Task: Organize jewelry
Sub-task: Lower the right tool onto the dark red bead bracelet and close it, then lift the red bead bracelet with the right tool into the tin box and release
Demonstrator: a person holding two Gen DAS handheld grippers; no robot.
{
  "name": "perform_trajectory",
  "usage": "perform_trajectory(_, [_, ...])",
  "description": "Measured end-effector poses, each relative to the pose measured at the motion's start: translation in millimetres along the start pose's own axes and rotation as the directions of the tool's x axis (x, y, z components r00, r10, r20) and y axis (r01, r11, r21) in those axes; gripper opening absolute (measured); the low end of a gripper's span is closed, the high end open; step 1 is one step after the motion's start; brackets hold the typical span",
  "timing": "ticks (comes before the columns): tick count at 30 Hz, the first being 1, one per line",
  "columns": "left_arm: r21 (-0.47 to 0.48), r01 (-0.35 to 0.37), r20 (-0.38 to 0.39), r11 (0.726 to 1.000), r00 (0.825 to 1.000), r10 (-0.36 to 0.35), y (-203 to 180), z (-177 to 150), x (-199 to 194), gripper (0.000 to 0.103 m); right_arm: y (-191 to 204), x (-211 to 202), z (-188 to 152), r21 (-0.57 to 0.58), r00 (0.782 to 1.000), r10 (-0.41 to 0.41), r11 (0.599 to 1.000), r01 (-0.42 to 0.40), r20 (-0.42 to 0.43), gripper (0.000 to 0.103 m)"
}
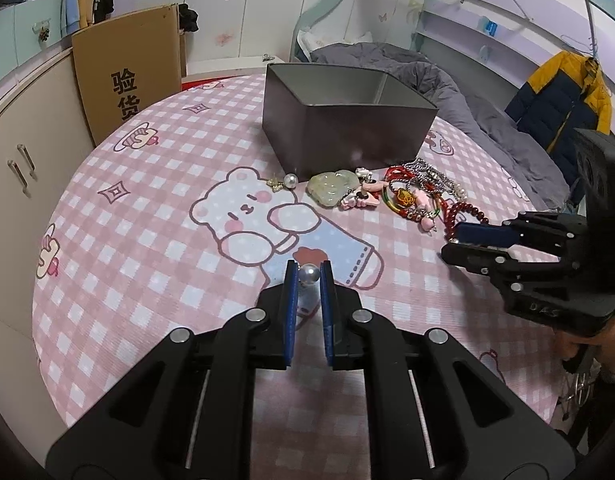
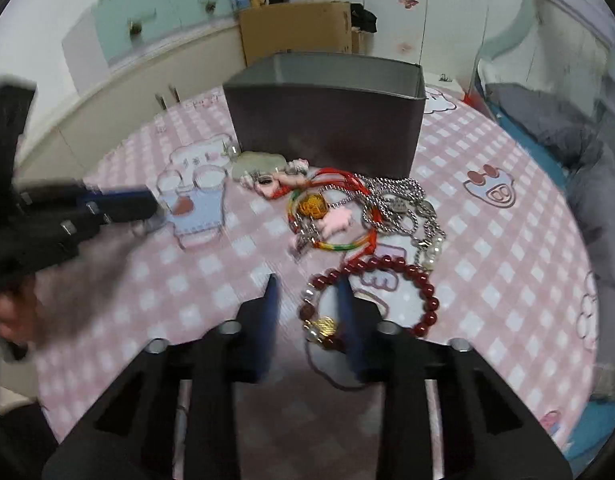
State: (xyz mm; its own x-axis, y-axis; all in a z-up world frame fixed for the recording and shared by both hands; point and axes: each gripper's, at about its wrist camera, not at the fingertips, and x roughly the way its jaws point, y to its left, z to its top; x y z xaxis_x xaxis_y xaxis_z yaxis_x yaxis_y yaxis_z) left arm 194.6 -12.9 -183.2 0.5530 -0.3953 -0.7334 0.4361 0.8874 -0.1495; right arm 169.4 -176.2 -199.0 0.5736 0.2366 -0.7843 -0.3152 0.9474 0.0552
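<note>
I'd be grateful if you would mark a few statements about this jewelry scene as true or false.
1. The left hand-held gripper is shut on a pearl. True.
2. The grey box lies on its side. False: it stands upright, open at the top.
3. The red bead bracelet is inside the box. False: it lies outside, at the right hand-held gripper.
4. A pale green pendant lies in front of the box. True.

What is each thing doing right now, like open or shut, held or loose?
Left hand-held gripper: shut on pearl.
Right hand-held gripper: shut on bracelet, though the picture is blurry.
Box: upright, open on top, no lid.
Jewelry pile: tangled, lying loose in front of the box.
</note>
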Motion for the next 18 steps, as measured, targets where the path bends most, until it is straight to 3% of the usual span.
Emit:
perform_trajectory(5, [-0.002,-0.003,0.026,1.0,1.0,0.003,0.3,3.4,-10.2,0.011,-3.1,-11.2,-3.7,0.005,0.999,0.049,0.999,-0.049,-0.008,0.007])
perform_trajectory(10, [0.002,-0.001,0.068,1.0,0.998,0.001,-2.7,11.9,-25.9,0.011,-16.6,-41.1,4.4,0.081,0.987,0.143,0.985,-0.149,0.077,0.007])
perform_trajectory(18, [-0.002,0.004,0.137,1.0,0.991,-0.004,-2.8,30.3,-50.3,0.011,-20.2,-79.0,32.4,0.078,0.956,0.225,0.967,-0.243,0.187,0.007])
